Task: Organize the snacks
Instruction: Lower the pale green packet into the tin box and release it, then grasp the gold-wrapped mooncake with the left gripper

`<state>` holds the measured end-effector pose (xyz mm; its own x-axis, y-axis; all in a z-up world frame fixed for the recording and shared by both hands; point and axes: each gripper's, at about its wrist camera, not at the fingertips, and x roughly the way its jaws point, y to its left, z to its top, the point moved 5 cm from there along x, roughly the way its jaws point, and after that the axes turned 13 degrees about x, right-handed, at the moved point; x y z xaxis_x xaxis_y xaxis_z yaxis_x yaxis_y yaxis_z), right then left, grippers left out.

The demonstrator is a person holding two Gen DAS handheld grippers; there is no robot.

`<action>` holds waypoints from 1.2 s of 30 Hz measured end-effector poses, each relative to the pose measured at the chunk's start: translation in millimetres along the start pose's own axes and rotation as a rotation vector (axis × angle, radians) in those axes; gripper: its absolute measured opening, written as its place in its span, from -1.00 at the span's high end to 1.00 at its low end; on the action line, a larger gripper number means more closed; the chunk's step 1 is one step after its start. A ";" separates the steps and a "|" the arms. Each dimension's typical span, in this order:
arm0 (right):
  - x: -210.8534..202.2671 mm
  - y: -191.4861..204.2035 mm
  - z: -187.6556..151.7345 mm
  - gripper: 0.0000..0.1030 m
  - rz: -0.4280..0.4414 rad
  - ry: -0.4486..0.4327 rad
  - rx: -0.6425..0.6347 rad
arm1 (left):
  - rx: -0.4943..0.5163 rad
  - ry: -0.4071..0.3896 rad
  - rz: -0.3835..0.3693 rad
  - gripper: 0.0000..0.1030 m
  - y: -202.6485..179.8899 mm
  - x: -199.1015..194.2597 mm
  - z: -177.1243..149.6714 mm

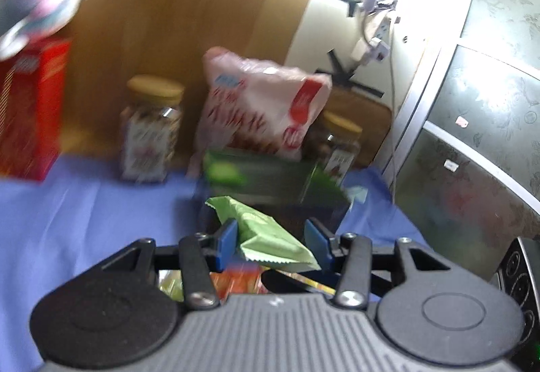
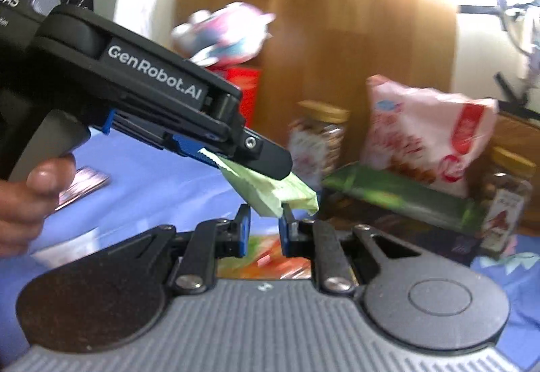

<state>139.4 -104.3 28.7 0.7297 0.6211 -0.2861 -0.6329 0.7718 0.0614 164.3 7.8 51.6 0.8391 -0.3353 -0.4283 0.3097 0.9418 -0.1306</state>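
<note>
A light green snack packet [image 1: 270, 233] lies between the blue pads of my left gripper [image 1: 274, 238], whose jaws stand wide; the packet touches the left pad only. In the right wrist view the left gripper [image 2: 249, 158] appears from the side with the same green packet [image 2: 273, 190] sticking out of its fingers. My right gripper [image 2: 265, 232] sits just below that packet, jaws open a little with nothing between them. A dark tray with a green box [image 1: 266, 174] stands just ahead; it also shows in the right wrist view [image 2: 398, 196].
On the blue cloth [image 1: 84, 203] stand a red box [image 1: 30, 109] with a pink bag on top, two jars with yellow lids [image 1: 152, 129], [image 1: 337, 146], and a pink and white snack bag [image 1: 263, 105]. Orange packets [image 2: 266, 257] lie under the grippers. A dark cabinet [image 1: 479, 122] stands right.
</note>
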 end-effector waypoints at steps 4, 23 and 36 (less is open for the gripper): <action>13.3 -34.4 21.4 0.60 -0.078 -0.043 0.002 | 0.050 -0.028 -0.018 0.15 -8.9 38.0 30.1; -8.1 -82.1 -10.0 0.24 0.089 0.122 0.305 | -0.078 0.062 -0.060 -0.02 34.1 40.8 -5.1; -16.4 16.3 -81.5 -0.34 0.058 0.254 -0.138 | -0.171 0.146 -0.097 -0.32 25.9 -20.4 -100.6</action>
<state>96.0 -113.0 -43.5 0.6143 0.5960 -0.5171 -0.7133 0.6997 -0.0409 110.3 41.3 -32.9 0.7320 -0.4289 -0.5293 0.2950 0.8999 -0.3211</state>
